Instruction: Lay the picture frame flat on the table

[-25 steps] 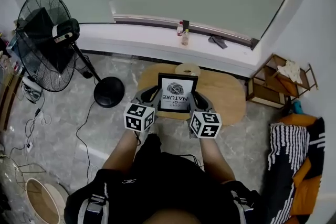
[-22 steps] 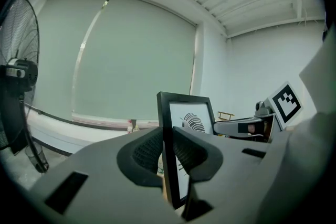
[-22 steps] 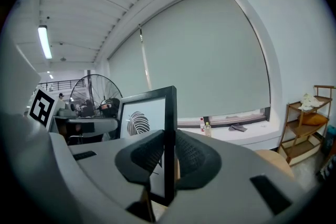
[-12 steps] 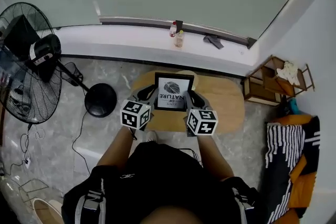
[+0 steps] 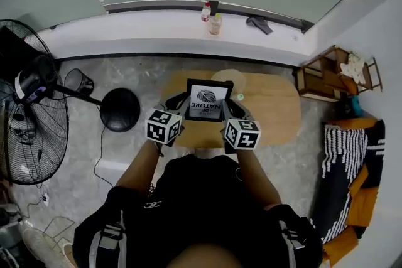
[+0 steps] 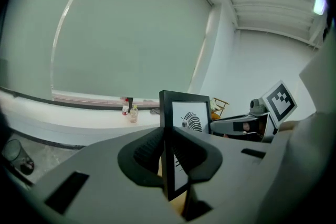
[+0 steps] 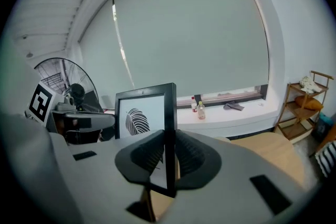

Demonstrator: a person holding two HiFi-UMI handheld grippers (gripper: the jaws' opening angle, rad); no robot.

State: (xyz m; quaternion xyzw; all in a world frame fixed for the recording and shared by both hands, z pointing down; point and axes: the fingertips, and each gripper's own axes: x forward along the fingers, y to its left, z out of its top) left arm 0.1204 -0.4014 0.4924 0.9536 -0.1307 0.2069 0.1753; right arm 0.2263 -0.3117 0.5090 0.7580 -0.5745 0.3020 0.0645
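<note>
Reaching forward from the person's body at the bottom of the head view, the left forearm (image 5: 139, 167) and right forearm (image 5: 252, 171) run almost parallel and draw slightly together toward the middle of the picture. There the two grippers meet the picture frame (image 5: 208, 99) from either side. The left gripper (image 6: 167, 157) has its jaws pinched narrowly on the frame's left edge, with the black moulding sandwiched between the ribbed pads. The right gripper (image 7: 169, 157) grips the opposite edge the same way, its jaws closed tight against the thin bar of the frame. Both marker cubes face up toward the head camera, level with each other, just below the frame. The frame stands upright between the grippers, not flat, its white print with a dark leaf-like motif turned toward the person. It sits over the near left part of the oval wooden counter (image 5: 273, 107); whether its lower edge touches the wood cannot be told. A round pale object (image 5: 227, 78) lies on the counter just behind the frame. At far left stands a pedestal fan (image 5: 28, 116), and along the top a white window ledge (image 5: 125, 34) carries two small bottles (image 5: 215, 23).
</note>
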